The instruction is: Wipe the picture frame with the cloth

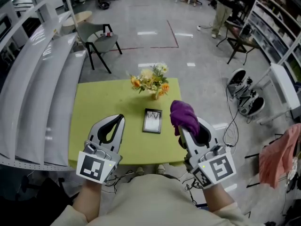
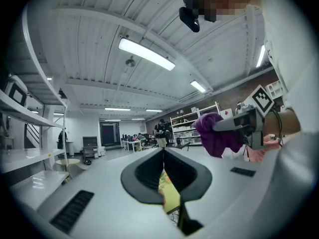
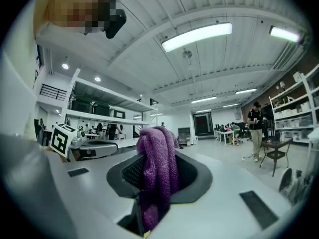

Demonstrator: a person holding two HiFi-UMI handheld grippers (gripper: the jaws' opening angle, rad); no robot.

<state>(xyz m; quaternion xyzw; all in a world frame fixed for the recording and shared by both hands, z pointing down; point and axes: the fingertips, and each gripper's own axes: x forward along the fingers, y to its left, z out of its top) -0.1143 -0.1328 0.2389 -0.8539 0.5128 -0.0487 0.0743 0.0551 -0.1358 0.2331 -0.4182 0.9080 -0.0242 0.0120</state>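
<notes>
A small dark picture frame (image 1: 153,121) lies flat on the green table (image 1: 103,102), between my two grippers. My right gripper (image 1: 181,128) is shut on a purple cloth (image 1: 184,117), which bunches up above its jaws just right of the frame. In the right gripper view the cloth (image 3: 157,171) hangs pinched between the jaws. My left gripper (image 1: 120,120) is held left of the frame, jaws closed with nothing between them. In the left gripper view the cloth (image 2: 217,133) shows at the right.
A vase of yellow and orange flowers (image 1: 151,83) stands at the table's far edge behind the frame. A chair (image 1: 96,39) stands beyond the table. White shelving (image 1: 33,93) runs along the left. A pink cloth (image 1: 280,157) hangs at the far right.
</notes>
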